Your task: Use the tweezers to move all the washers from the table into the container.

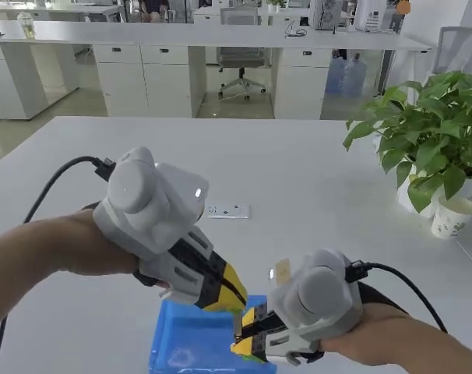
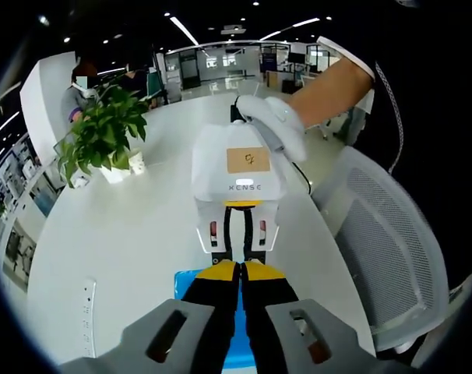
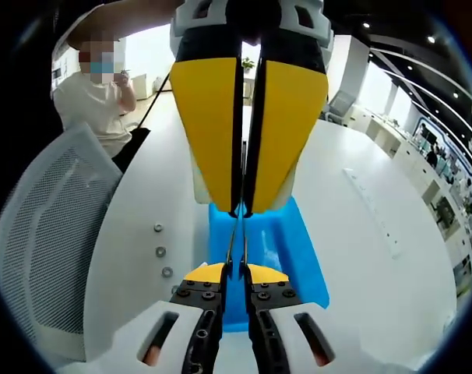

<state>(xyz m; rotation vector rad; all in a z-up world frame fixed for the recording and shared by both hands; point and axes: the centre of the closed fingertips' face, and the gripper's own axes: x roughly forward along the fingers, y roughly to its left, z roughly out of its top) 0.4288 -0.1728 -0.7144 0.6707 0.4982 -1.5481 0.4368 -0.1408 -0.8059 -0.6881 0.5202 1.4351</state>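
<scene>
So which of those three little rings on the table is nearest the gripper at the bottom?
The washer at the row's lower end, nearest the right gripper and beside the blue container; the other two washers lie farther up.

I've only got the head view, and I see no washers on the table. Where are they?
Observer: Three washers lie in a row on the table, between the blue container and a mesh chair.
Operator: Do they touch the container?
Observer: No, bare table shows between them and its wall.
Operator: Who has the tweezers?
Observer: A thin metal strip, likely the tweezers, runs from the right gripper's shut jaws to the tips of the left gripper, also shut.
</scene>
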